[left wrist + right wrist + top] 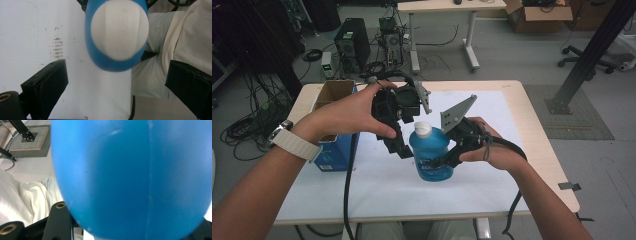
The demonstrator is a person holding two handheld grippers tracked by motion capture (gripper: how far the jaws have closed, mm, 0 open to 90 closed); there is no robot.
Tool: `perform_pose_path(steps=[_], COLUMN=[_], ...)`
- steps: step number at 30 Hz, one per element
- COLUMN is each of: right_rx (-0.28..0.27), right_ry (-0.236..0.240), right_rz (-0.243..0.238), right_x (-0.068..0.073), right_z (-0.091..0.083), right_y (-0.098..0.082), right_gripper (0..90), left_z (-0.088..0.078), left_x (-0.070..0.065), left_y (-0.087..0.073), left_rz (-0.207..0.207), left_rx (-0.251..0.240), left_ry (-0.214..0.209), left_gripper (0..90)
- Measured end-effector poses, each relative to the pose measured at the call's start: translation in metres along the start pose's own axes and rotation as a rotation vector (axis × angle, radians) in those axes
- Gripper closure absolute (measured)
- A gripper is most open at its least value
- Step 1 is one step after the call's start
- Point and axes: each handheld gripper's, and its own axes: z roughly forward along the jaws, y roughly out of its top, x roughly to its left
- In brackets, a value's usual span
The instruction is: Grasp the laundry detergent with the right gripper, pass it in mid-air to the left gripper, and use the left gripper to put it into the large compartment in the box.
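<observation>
Blue plastic bottle [432,155] w/ white screw cap [422,130]: held off the table [507,95], roughly upright w/ a slight tilt, over the white sheet [377,185] near table centre. Right gripper [451,156] pinches the bottle body at mid-height; in the right gripper view the blue wall [130,177] sits hard against the jaws, one each side. Left gripper [399,145] is spread, nothing between its jaws; it sits just beside the bottle's shoulder, apart from it. In the left gripper view the cap [119,30] is looked at end-on, above and between the two black jaws.

Judgement: step in hand = getting the left gripper onto the cap, prob. to unscrew. To do it well: centre both jaws either side of the cap before closing, grip the cap skirt not the blue neck, keep the right-hand pinch firm so the body does not spin or slip.

Materials: bottle is smooth, glossy moulded plastic, rounded oval section, mould seam visible. Cap is matte white, domed, faint ridges. Jaws are matte black, blocky. Cardboard box [332,100] w/ blue sides stands open at table's left edge, well apart.
</observation>
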Motion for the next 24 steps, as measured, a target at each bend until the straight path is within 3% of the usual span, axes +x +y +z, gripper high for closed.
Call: perform_pose_path(steps=[24], right_rx=[0.016], right_ry=[0.030], right_rz=[-0.007], right_x=[-0.003], right_z=[0.011], right_y=[0.014], right_gripper=[43.7], left_z=[0.008], left_x=[0.003], left_y=[0.007], left_rz=[0.000], left_rx=[0.010], left_ry=[0.004], left_gripper=[5.2])
